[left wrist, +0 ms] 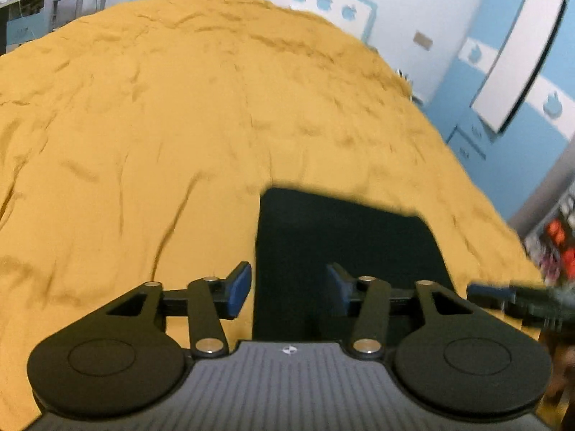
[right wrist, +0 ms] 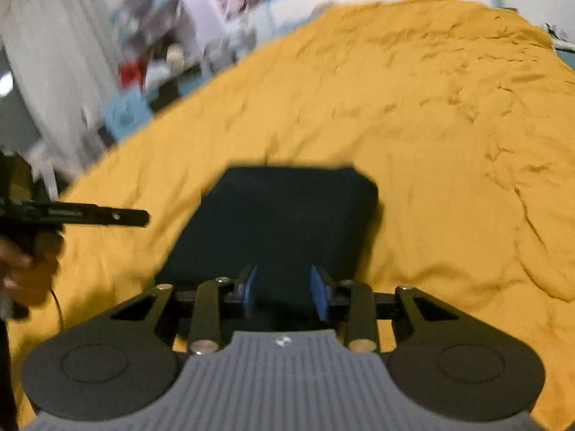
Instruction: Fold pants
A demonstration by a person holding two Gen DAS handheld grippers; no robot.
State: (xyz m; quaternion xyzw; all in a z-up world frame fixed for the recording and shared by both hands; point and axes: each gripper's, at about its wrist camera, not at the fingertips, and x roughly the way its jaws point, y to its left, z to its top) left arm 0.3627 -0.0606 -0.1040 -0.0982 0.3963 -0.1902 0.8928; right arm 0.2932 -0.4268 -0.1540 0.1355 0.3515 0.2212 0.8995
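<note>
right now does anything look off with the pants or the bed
Nothing stands out. The dark pants lie as a compact folded rectangle on the yellow bedspread, edges fairly square. The bedspread is wrinkled all over, nothing more. Both tongs, left and right, are open with nothing gripped.

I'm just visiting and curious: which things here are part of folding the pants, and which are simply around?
Part of the job:
- dark folded pants
- left gripper, open
- right gripper, open

Just around:
- mustard-yellow bedspread
- blue cabinets with apple shapes
- cluttered shelves
</note>
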